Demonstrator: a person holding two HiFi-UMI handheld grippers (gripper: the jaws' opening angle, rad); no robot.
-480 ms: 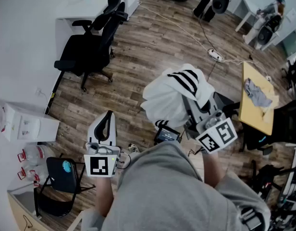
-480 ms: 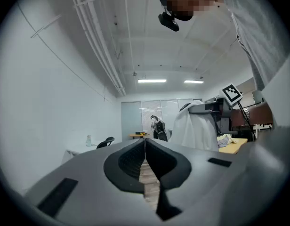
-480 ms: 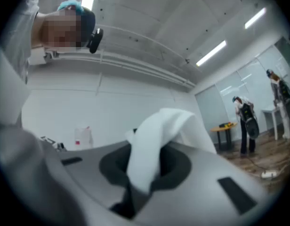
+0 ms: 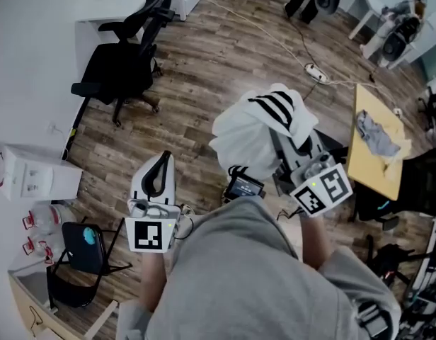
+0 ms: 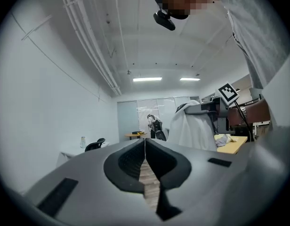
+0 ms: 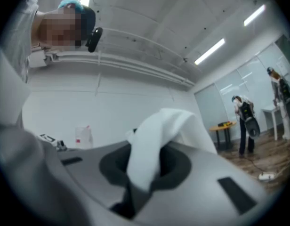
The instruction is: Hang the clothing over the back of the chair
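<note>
one firm pinch is carrying this step: the right gripper [image 6: 144,166] is clamping shut on a fold of the white striped clothing [image 4: 257,133], bunched at frame centre, and should be lifting it high towards the black chair [image 4: 122,66], well apart at upper left. both are pointing level; the left gripper [image 5: 145,161] is riding empty, jaws together, at lower left.

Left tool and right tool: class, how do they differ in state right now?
The left tool is shut on nothing; the right tool clamps the white garment. The left tool stands clear of the garment; the right tool is partly covered by it. Both are shut.
</note>
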